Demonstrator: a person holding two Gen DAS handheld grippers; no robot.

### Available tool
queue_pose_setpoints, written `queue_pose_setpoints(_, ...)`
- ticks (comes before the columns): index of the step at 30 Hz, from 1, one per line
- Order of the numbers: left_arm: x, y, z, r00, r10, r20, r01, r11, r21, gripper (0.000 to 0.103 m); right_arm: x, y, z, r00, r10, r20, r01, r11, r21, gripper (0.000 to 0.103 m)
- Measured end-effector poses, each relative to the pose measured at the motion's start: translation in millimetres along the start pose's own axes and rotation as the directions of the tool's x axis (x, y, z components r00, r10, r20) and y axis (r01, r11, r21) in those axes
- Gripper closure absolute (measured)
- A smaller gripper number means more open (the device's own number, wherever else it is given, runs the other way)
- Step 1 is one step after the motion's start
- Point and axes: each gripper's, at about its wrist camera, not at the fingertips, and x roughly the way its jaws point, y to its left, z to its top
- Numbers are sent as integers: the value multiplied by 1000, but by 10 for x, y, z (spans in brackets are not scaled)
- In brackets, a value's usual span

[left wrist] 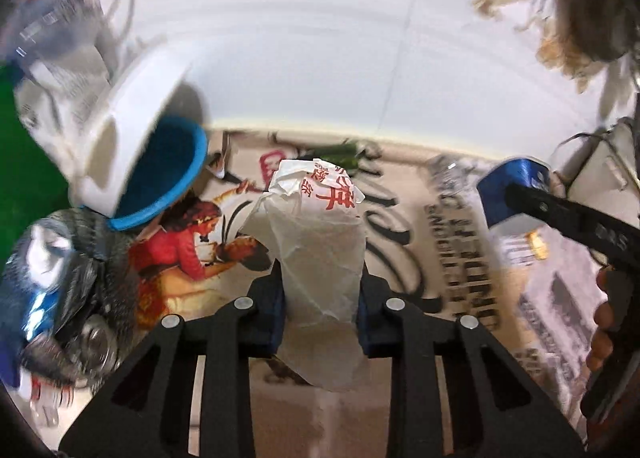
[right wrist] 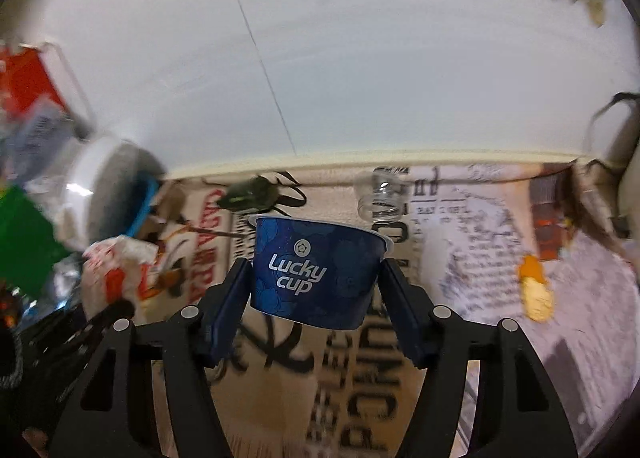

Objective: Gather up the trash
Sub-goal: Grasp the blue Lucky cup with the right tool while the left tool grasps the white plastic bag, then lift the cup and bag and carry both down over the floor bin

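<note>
My left gripper (left wrist: 320,294) is shut on a crumpled white paper bag with red characters (left wrist: 320,242), held upright above the printed tablecloth (left wrist: 400,218). My right gripper (right wrist: 316,286) is shut on a blue "Lucky cup" paper cup (right wrist: 316,274), held upright above the cloth. The cup and right gripper also show at the right of the left wrist view (left wrist: 512,190). The paper bag shows at the left of the right wrist view (right wrist: 116,270).
A white bin with a blue rim (left wrist: 148,162) lies tilted at the left, by black netting with cans (left wrist: 68,298). A clear plastic cup (right wrist: 382,198) lies near the table's far edge. An orange scrap (right wrist: 534,290) lies right. A white wall stands behind.
</note>
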Motion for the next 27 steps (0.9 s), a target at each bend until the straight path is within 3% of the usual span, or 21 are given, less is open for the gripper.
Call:
queue_pose_setpoints(9,-1077,-668,-427,995,17,102,-14,999,-38,75,-1112,-6,-351,991,60,121,-45,992,-121,42)
queue_pose_setpoints(16,-1790,-1125,-850,992,10,128,-6,999,-35,75,-1802,-86,-708,976,137,167,-113,983,-146,42)
queue_pose_setpoints(27,-2619,-1318,-1409,983,-69,169,69,998,2,75,-2548,-68,-1396,968,127,218,-109,990,-89,42)
